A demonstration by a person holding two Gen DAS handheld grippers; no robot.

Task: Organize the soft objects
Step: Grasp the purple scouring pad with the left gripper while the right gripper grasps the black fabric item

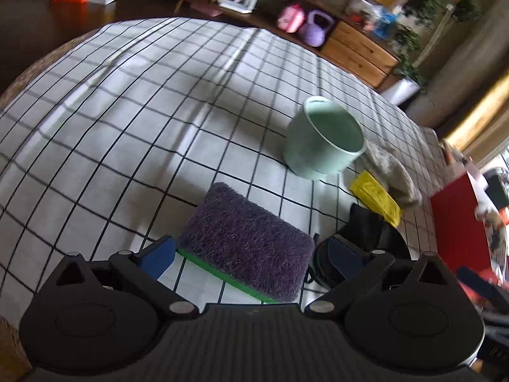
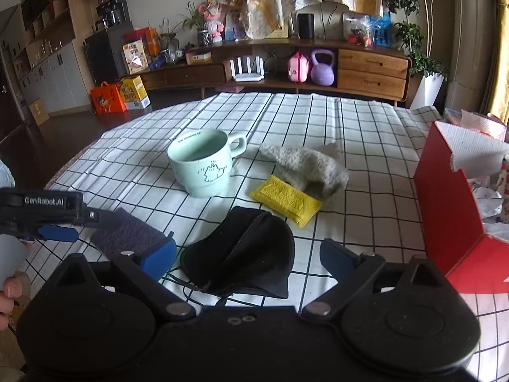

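Observation:
A purple scouring sponge (image 1: 246,243) with a green underside lies on the checked cloth between the open fingers of my left gripper (image 1: 251,253); the jaws stand apart on either side of it. It also shows in the right wrist view (image 2: 127,234). A black face mask (image 2: 245,253) lies between the open fingers of my right gripper (image 2: 248,256); it also shows in the left wrist view (image 1: 362,227). A yellow sponge (image 2: 286,199) and a grey fuzzy sock (image 2: 310,165) lie behind the mask.
A mint green mug (image 2: 205,165) stands on the checked tablecloth (image 2: 366,127) left of the sock. A red cardboard box (image 2: 451,197) stands open at the right edge. A sideboard with drawers (image 2: 372,71) is behind the table.

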